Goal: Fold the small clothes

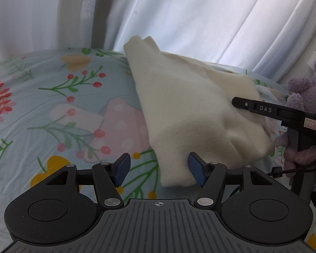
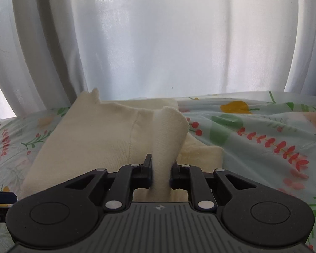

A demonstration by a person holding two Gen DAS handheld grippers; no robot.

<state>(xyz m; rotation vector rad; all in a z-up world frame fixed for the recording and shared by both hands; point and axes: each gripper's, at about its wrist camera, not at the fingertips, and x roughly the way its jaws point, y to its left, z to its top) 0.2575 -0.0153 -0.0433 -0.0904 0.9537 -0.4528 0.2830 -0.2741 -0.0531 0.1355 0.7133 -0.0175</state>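
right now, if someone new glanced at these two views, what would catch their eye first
The cream knit garment stands out first, lifted off the floral bedsheet in the middle of both views. The right gripper is shut on a bunched fold of it, while the left gripper stands open with the garment's lower edge hanging between its blue pads. Behind the bed hangs a bright white curtain, and a purple plush toy sits at the far right of the left wrist view.

One cream garment (image 2: 99, 139), one floral bedsheet (image 1: 52, 97), two grippers: left gripper (image 1: 159, 169), right gripper (image 2: 161, 174), one purple plush toy (image 1: 301, 88).
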